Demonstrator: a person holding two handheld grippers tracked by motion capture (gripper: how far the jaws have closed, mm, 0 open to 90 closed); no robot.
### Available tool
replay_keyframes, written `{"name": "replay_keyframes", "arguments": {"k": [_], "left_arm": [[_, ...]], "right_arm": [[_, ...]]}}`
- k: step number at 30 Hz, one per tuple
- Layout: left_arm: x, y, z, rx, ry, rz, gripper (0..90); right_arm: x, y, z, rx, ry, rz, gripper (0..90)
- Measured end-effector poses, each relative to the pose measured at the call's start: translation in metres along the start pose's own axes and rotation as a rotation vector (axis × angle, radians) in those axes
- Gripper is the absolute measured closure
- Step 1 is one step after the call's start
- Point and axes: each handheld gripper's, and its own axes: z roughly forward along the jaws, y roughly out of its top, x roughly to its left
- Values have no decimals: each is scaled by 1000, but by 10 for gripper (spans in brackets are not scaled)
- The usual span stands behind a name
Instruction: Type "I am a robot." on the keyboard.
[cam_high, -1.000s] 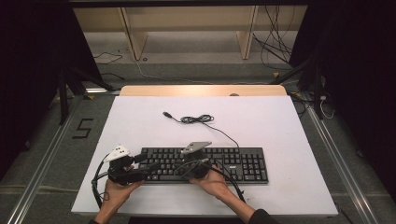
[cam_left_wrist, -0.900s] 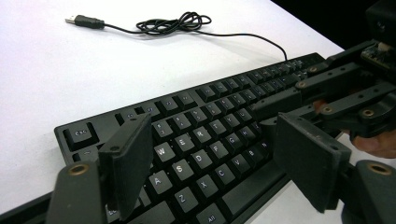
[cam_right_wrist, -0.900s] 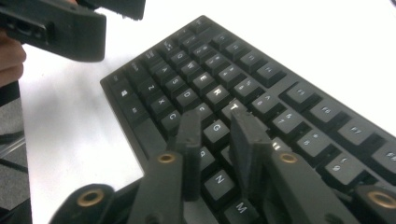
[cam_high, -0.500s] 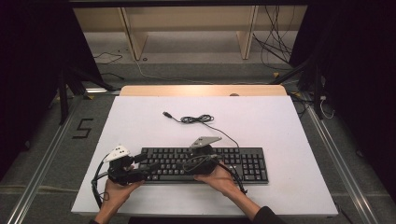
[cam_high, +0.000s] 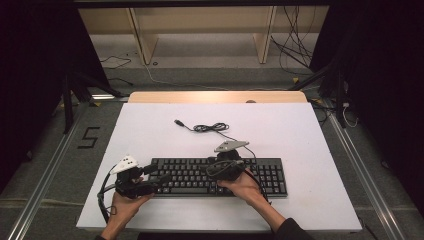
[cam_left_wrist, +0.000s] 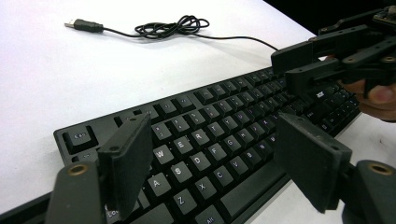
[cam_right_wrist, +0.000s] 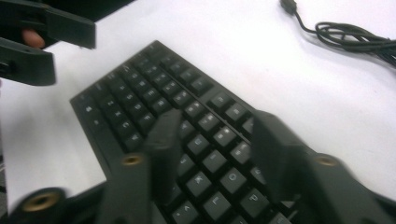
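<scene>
A black keyboard (cam_high: 200, 177) lies across the near half of the white table (cam_high: 300, 140); its cable (cam_high: 210, 127) coils behind it and ends in a USB plug (cam_high: 177, 122). My left gripper (cam_high: 159, 176) hovers at the keyboard's left end, its jaws wide open over the letter keys (cam_left_wrist: 210, 154) with nothing between them. My right gripper (cam_high: 214, 167) hangs over the keyboard's middle and points left. Its jaws (cam_right_wrist: 217, 123) stand partly apart above the keys after just closing somewhat, and they hold nothing. It also shows at the upper right of the left gripper view (cam_left_wrist: 286, 65).
A wooden strip (cam_high: 215, 96) edges the table's far side, with shelving and loose wires on the floor beyond. Bare white table lies right of the keyboard and behind the cable. A "5" mark (cam_high: 87, 137) sits on the floor at the left.
My right gripper has shifted right along the keyboard and risen a little. The left gripper and the keyboard have stayed put.
</scene>
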Motion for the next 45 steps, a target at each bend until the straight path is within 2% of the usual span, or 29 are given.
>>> {"name": "replay_keyframes", "arguments": {"k": [5, 9, 12, 17, 30, 34, 39, 41, 44, 45], "left_arm": [[0, 0, 0, 0, 0, -1, 277], [0, 0, 0, 1, 1, 0, 278], [0, 0, 0, 1, 2, -1, 278], [0, 0, 0, 2, 3, 0, 278], [0, 0, 0, 3, 3, -1, 279], [0, 0, 0, 4, 3, 1, 279], [0, 0, 0, 4, 4, -1, 278], [1, 0, 0, 4, 3, -2, 278], [1, 0, 0, 3, 3, -7, 278], [1, 0, 0, 3, 4, -8, 279]], "right_arm": [[-2, -1, 2, 21, -24, 1, 756], [-4, -3, 3, 42, -42, 1, 857], [-5, -4, 6, 64, -54, -5, 900], [-5, -7, 12, 97, -64, -7, 900], [-4, -13, 25, 145, -80, -20, 900], [-1, -15, 26, 139, -101, -38, 900], [-2, -14, 25, 137, -96, -15, 900], [-3, -14, 23, 119, -76, 1, 861], [-2, -13, 18, 89, -72, 9, 822], [-2, -12, 16, 77, -65, 12, 779]]}}
